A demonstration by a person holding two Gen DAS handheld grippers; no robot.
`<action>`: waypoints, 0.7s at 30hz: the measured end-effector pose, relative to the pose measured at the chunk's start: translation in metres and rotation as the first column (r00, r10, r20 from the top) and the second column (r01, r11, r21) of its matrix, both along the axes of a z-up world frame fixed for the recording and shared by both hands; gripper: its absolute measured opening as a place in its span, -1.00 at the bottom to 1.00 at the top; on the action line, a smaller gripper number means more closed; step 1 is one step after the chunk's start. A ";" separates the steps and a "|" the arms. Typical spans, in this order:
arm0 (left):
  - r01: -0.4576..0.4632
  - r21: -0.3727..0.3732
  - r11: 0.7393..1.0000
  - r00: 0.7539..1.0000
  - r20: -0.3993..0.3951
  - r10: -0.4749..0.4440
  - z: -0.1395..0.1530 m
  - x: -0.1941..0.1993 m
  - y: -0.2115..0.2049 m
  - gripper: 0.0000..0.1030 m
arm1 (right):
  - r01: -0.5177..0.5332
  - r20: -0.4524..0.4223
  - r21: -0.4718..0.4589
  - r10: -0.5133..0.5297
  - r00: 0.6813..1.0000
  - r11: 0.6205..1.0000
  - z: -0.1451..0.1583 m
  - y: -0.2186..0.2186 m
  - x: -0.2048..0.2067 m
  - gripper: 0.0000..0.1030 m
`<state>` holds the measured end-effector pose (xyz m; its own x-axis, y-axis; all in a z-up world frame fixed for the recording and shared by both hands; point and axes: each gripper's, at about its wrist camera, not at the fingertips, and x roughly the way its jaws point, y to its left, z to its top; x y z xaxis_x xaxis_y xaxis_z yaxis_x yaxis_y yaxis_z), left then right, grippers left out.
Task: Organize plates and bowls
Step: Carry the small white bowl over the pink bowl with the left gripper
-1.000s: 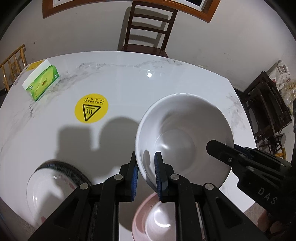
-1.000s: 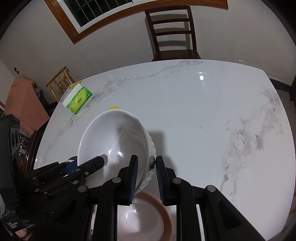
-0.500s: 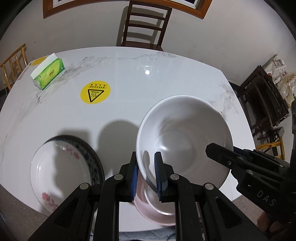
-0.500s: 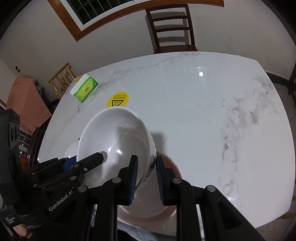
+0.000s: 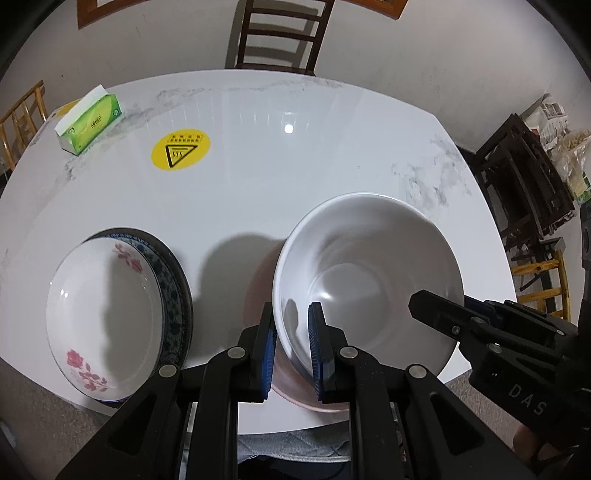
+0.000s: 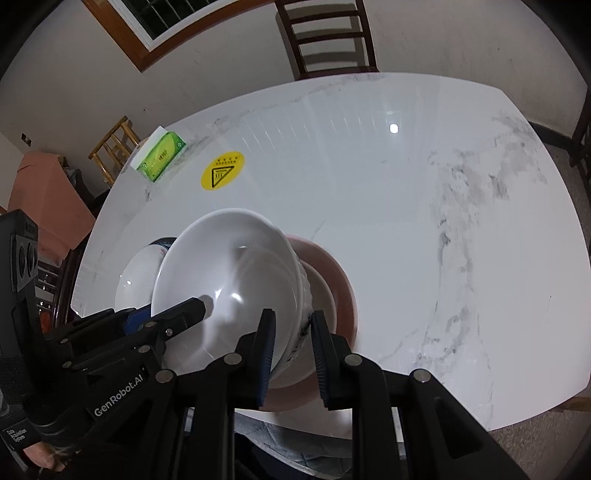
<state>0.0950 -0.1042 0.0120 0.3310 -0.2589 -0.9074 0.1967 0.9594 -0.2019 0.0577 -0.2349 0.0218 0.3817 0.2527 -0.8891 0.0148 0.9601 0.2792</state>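
Observation:
A large white bowl (image 5: 369, 280) hangs in the air between both grippers. My left gripper (image 5: 291, 339) is shut on its near-left rim; my right gripper (image 6: 290, 347) is shut on its right rim. The right gripper also shows in the left wrist view (image 5: 461, 325), and the left gripper in the right wrist view (image 6: 177, 314). The bowl (image 6: 229, 288) is above a pink bowl (image 6: 332, 280) on the table, whose edge shows under it (image 5: 317, 402). A white rose-patterned plate (image 5: 103, 317) lies on a dark blue-patterned plate (image 5: 175, 288) to the left.
The white marble table (image 5: 295, 166) carries a green tissue box (image 5: 90, 122) at far left and a yellow warning sticker (image 5: 181, 149). A wooden chair (image 5: 280, 33) stands behind the table. Dark furniture (image 5: 524, 184) stands at the right.
Both grippers have lifted the white bowl higher and pulled back toward the near edge. More of the table, the stacked plates and the pink bowl has come into view.

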 end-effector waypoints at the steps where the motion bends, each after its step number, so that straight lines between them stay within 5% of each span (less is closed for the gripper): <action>1: -0.001 -0.001 1.000 1.000 -0.008 0.001 -0.003 0.000 0.000 -0.74 | 0.002 -0.004 0.000 -0.002 1.000 1.000 -0.002 -0.001 0.000 -0.60; 21: 0.010 0.022 1.000 0.999 -0.048 -0.009 -0.028 0.003 -0.007 -0.74 | 0.012 -0.068 0.000 -0.012 0.998 1.000 -0.030 -0.005 0.004 -0.60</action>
